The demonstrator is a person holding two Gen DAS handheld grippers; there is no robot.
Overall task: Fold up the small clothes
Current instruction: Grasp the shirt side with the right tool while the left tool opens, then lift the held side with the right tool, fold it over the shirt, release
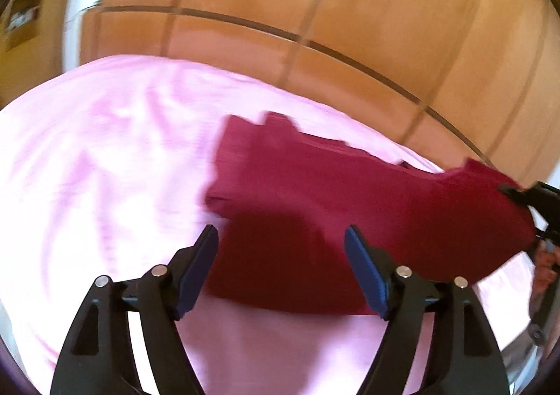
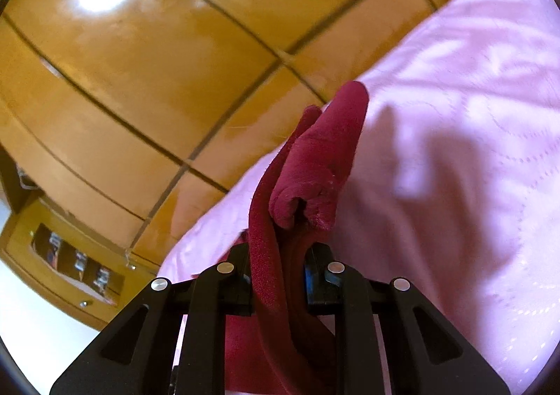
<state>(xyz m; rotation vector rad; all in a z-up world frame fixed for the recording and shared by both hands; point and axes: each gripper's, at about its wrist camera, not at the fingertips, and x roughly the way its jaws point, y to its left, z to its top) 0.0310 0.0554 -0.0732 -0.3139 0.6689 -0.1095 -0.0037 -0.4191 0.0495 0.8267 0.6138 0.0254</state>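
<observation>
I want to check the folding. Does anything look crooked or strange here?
The dark red garment lies slanted and uneven on the pink sheet; one end is bunched inside the shut right gripper. The left gripper is open, holding nothing.

Crimson garment (image 1: 315,178); pale pink sheet (image 1: 105,150); black tools.

The left gripper (image 1: 280,237) stood at the bottom of its own frame with its blue-padded fingers (image 1: 196,269) spread wide and nothing between them. The right gripper (image 2: 280,255) sat at the bottom centre of its own frame, fingers drawn close and pinching the garment (image 2: 315,164). In the left view it entered from the right edge (image 1: 514,192), with a hand (image 1: 544,265) below it.
</observation>
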